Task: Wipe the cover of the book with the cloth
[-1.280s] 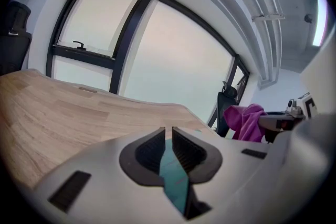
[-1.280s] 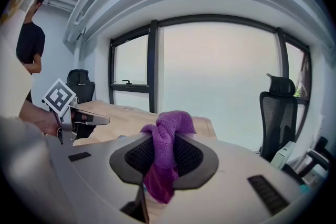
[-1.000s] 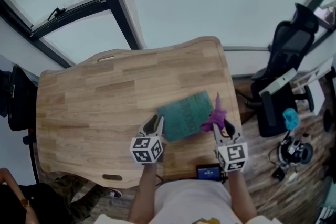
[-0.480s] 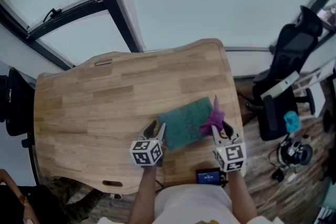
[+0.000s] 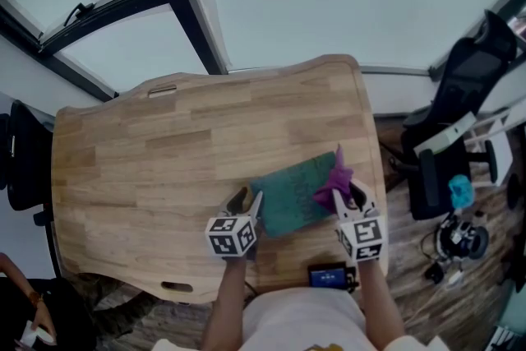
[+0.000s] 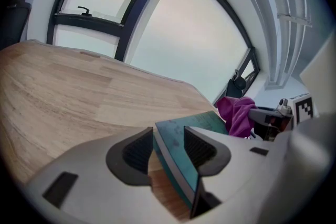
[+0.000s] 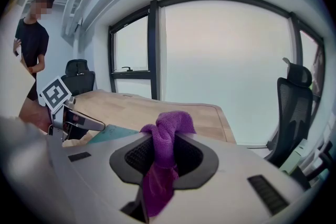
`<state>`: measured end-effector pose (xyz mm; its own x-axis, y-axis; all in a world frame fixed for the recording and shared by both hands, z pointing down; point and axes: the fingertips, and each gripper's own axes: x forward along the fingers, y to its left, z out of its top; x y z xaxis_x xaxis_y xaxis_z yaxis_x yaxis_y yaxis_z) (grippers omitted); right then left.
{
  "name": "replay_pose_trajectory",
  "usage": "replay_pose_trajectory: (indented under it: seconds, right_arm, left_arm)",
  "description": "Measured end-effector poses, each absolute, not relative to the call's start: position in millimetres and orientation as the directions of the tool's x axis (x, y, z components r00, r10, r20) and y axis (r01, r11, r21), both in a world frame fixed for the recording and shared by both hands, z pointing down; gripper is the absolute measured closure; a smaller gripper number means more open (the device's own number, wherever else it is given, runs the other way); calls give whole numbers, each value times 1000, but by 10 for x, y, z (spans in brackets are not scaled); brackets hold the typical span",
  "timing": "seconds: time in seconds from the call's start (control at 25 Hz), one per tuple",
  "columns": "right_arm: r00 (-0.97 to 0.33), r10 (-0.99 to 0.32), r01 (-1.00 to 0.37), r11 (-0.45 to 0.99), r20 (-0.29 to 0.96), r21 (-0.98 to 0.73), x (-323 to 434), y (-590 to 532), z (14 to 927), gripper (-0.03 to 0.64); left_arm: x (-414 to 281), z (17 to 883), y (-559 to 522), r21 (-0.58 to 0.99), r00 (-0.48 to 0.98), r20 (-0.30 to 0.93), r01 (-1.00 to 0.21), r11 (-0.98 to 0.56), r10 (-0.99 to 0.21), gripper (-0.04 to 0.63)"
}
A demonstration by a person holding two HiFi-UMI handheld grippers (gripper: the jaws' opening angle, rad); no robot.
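Left claw (image 5: 248, 200): just opened, loose around teal rectangular book (image 5: 292, 193) corner; right claw (image 5: 347, 197) grips purple fabric cloth (image 5: 335, 177) at cover; wiping apparently pending.

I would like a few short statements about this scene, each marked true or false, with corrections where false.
1. The purple cloth is clamped in the right gripper's jaws. True.
2. The left gripper's jaws are shut and empty. False: they have just been opening, with the teal book's edge between them.
3. A black office chair stands beside the wooden table. True.
4. The book's cover is red. False: it is teal.
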<state>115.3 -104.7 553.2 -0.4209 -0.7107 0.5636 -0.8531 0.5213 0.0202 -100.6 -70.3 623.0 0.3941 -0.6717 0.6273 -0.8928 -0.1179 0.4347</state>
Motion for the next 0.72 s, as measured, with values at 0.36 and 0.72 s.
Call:
replay_pose_trajectory:
  seconds: [0.36, 0.72]
  right_arm:
    - [-435, -701, -850, 527, 564, 0, 1113, -1235, 5695, 540]
    - [-427, -692, -843, 537, 582, 21, 1109, -1351, 5798, 540]
  left_arm:
    - [-919, 6357, -698, 485, 437, 647, -868, -106, -625, 433]
    - [-926, 6350, -710, 484, 434, 642, -869, -105, -632, 433]
